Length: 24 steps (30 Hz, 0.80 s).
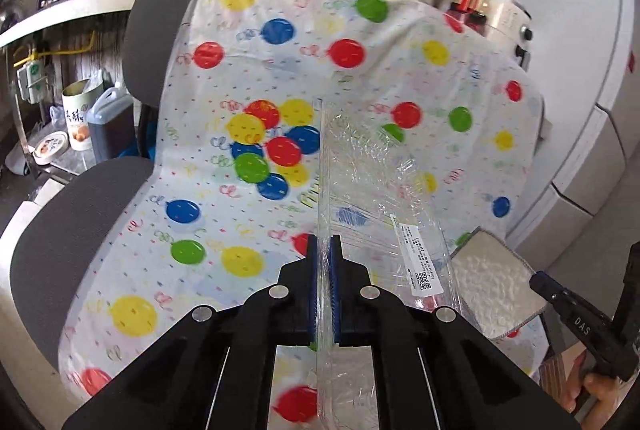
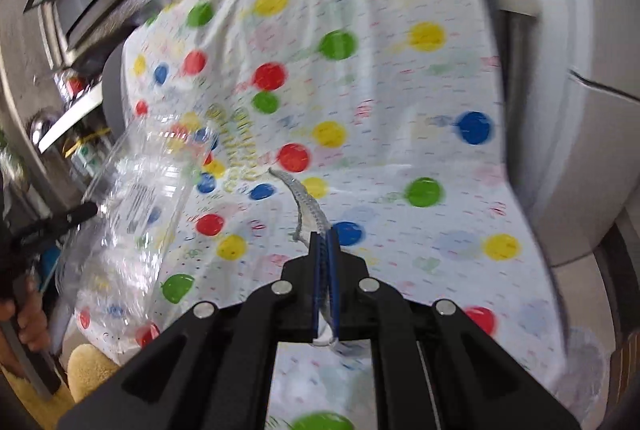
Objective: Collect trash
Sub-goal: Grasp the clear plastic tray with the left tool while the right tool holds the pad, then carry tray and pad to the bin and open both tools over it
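A balloon-print cloth [image 1: 280,77] covered the chair. The clear plastic bag [image 1: 372,189] ran lengthwise away from the left gripper [image 1: 324,250], clenched on its edge. Just right, the right gripper [image 2: 324,242] pinched a small grey-edged cloth [image 1: 492,282].

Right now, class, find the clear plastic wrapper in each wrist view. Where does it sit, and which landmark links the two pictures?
Left wrist view: the clear plastic wrapper fills the centre and lower right, clamped in the left hand-held gripper.
Right wrist view: the wrapper hangs at the left edge.
Shared landmark: the balloon-print cloth beneath.
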Each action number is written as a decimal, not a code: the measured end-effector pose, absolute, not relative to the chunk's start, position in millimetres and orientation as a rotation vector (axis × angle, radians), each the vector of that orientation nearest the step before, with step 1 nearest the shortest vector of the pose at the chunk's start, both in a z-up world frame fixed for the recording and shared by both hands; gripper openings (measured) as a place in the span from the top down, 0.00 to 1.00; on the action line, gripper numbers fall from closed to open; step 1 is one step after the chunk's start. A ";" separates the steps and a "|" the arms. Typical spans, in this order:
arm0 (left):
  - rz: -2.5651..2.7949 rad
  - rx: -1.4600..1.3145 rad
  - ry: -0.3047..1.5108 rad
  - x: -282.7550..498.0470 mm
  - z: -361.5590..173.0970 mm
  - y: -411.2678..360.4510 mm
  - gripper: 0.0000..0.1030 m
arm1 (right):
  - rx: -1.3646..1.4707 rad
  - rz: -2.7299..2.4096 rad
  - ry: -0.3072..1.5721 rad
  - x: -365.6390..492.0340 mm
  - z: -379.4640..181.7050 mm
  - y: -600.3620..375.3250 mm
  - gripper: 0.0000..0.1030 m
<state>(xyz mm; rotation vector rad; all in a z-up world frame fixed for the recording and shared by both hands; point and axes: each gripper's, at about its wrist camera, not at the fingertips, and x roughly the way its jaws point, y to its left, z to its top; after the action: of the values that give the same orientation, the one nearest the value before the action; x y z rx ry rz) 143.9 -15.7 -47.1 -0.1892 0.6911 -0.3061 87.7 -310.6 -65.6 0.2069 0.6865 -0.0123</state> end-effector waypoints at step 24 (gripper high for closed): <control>-0.757 0.156 0.829 -2.3 -127.9 -344.3 0.94 | 0.419 -0.554 0.640 -164.1 -107.2 -531.4 0.96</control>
<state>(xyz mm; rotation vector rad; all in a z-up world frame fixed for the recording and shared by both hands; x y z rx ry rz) -2.3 -344.3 -127.9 0.1556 0.8292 -0.7570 -164.1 -531.4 -107.2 0.4190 0.6397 -0.5536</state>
